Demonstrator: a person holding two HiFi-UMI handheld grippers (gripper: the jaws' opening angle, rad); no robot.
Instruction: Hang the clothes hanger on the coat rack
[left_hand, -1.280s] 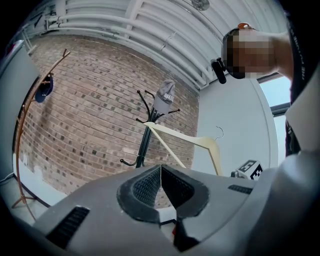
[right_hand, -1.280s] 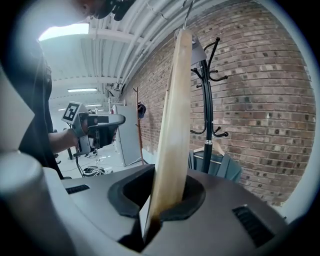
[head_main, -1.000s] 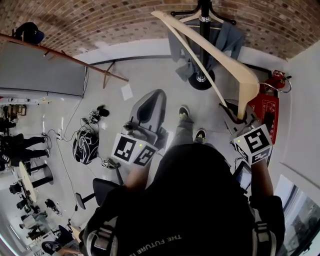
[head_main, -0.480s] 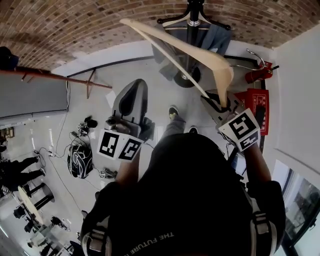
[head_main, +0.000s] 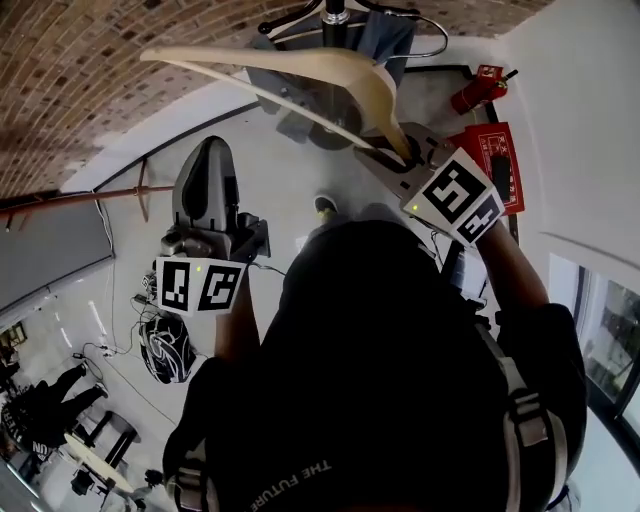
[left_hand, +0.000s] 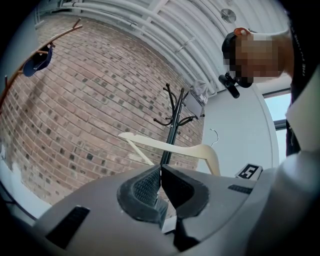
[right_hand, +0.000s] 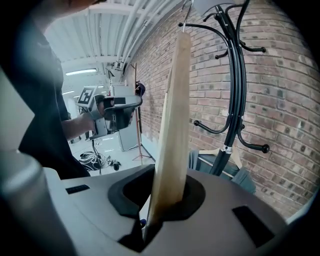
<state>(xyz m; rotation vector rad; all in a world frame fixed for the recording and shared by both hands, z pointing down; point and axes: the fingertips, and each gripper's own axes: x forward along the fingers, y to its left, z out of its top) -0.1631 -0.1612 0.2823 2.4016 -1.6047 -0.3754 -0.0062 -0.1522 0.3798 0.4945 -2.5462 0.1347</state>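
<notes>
At far left, left gripper (left_hand: 160, 172): clenched shut on nothing, pads together, aimed level at the brick wall (left_hand: 75, 110). Well apart from the hanger, with the wood ahead of its closed tips and a little to their right. No share in the carrying, by the look of it.

Next along, hanger (head_main: 350, 72): pale wood, up in the air, touching nothing but the right gripper. Long axis running away from that gripper and leftward across the head view, far tip out on the left gripper's side. Wire hook (head_main: 445, 42) at mid-span, so well forward of the grip, not at it.

Then rack (right_hand: 240, 95): black pole with curled arms, just beyond the hanger and to its right, as seen along the right gripper. Grey garment (right_hand: 242, 177) already hung lower on it. Hook near the upper arms but not over any of them; touching or not, too fine to tell.

At right, right gripper (right_hand: 167, 192): grasping the hanger by one end of its shoulder, wood wedged between the pads.

Judged step: the approach, hanging not yet done. Coming move likely to turn on one relation: hook up and ahead of the right gripper, rack arm a shade further on and to the right. Right hand the nearer, and the only one holding. Risk: long lever from grip to hook, so possible twist or droop in the pads.
</notes>
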